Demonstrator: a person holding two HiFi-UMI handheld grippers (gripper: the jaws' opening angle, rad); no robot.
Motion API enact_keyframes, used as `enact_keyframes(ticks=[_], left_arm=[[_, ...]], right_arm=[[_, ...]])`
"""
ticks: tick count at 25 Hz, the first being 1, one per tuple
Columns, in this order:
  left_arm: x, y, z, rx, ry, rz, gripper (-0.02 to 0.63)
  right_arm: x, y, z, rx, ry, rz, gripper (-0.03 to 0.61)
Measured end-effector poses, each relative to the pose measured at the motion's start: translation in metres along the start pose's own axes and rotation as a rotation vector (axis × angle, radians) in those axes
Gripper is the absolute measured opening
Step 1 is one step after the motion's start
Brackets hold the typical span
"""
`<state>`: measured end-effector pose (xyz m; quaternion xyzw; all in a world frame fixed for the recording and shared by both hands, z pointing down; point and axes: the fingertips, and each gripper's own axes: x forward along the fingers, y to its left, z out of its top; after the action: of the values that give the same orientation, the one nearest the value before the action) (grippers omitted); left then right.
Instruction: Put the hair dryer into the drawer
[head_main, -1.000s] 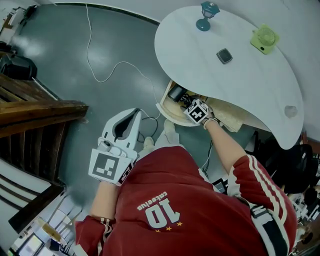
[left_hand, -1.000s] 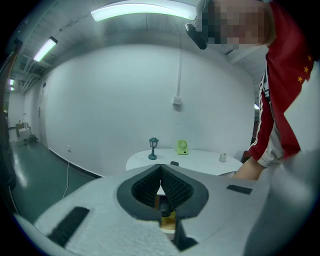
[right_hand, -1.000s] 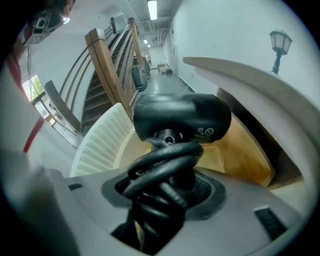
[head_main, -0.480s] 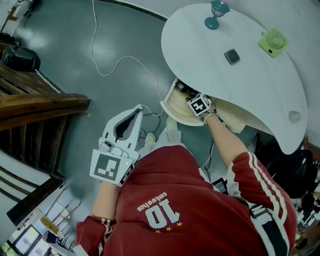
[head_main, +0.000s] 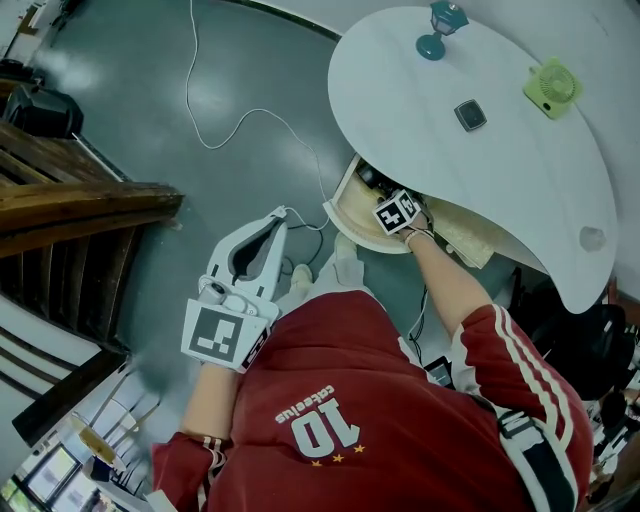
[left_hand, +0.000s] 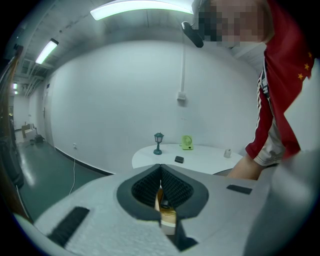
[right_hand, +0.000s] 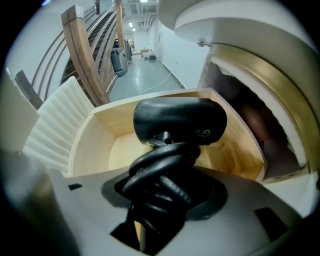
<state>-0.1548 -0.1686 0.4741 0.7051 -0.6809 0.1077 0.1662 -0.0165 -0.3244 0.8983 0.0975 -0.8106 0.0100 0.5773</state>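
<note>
Your right claw (right_hand: 165, 200) pinches the hair dryer (right_hand: 180, 120) by its cord-wrapped handle, with the black head just beyond the tips. Directly past that sits the open wooden drawer (right_hand: 90, 145). I'd call this the lowering step: next, sink until the head rests inside, then spread the jaws. Your left claw (left_hand: 160, 172), pressed together and empty, hangs well off to the side.

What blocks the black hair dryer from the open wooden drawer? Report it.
Nothing visible does. The right gripper holds the black hair dryer directly over the open light wooden drawer, and the drawer's bare floor shows below the dryer.
</note>
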Motion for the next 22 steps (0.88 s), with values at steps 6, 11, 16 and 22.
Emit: enact_keyframes(ticks=[6, 11, 16, 22], left_arm=[[-0.003, 0.005, -0.004, -0.010, 0.011, 0.009, 0.000], [-0.004, 0.004, -0.003, -0.009, 0.009, 0.006, 0.000], [-0.004, 0.003, -0.005, -0.034, 0.012, 0.005, 0.000], [-0.005, 0.001, -0.006, -0.028, 0.003, 0.000, 0.000]], right_arm=[[0.007, 0.004, 0.000, -0.045, 0.043, -0.008, 0.247], [0.010, 0.012, -0.005, -0.083, 0.084, 0.016, 0.290], [0.001, 0.014, -0.007, -0.085, 0.077, 0.062, 0.291], [-0.006, 0.018, -0.009, -0.098, 0.089, 0.066, 0.277]])
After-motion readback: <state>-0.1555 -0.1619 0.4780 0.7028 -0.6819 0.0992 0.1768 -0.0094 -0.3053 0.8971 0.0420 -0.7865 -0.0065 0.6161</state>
